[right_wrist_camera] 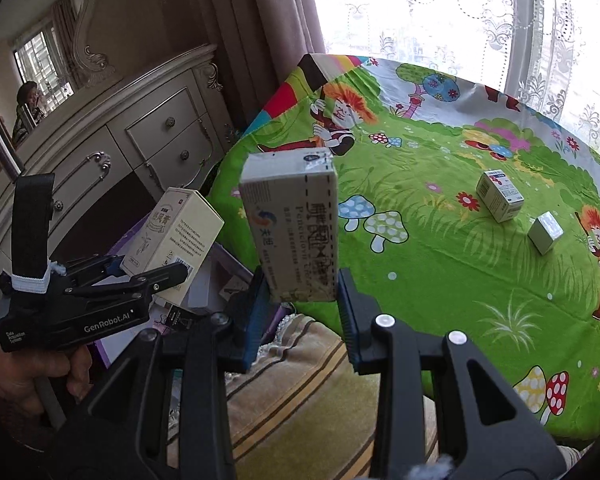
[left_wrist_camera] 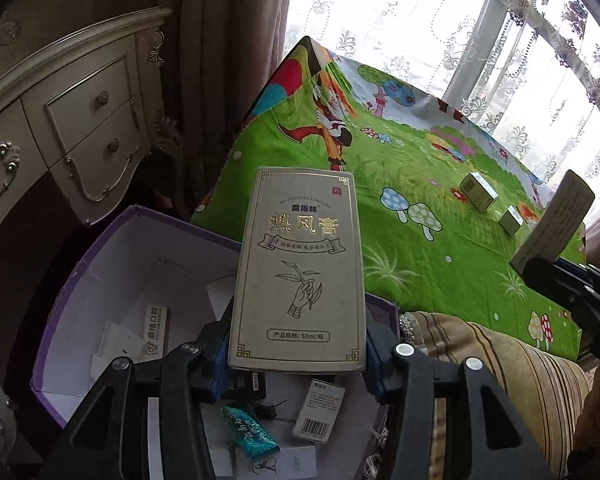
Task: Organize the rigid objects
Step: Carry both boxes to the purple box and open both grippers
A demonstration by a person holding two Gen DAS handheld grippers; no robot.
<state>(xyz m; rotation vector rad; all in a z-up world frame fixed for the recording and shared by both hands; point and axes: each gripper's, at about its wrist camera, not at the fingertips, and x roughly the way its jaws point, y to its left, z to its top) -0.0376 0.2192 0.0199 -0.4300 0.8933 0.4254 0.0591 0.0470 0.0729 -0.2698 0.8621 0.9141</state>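
My left gripper (left_wrist_camera: 298,354) is shut on a tall beige box with gold print (left_wrist_camera: 300,268) and holds it upright over an open purple-edged cardboard box (left_wrist_camera: 92,264). The same beige box (right_wrist_camera: 172,236) and the left gripper (right_wrist_camera: 140,276) show in the right wrist view. My right gripper (right_wrist_camera: 302,300) is shut on a white medicine box with Chinese print (right_wrist_camera: 290,224), held above a striped cushion. It also shows at the right edge of the left wrist view (left_wrist_camera: 552,224). Two small boxes (right_wrist_camera: 499,196) (right_wrist_camera: 545,232) lie on the green cartoon tablecloth (right_wrist_camera: 440,272).
The purple box holds several small packages, among them a teal tube (left_wrist_camera: 252,434) and a barcoded box (left_wrist_camera: 319,410). A cream dresser with drawers (left_wrist_camera: 80,128) stands to the left. A striped cushion (right_wrist_camera: 300,400) lies below the grippers. Lace curtains hang behind the table.
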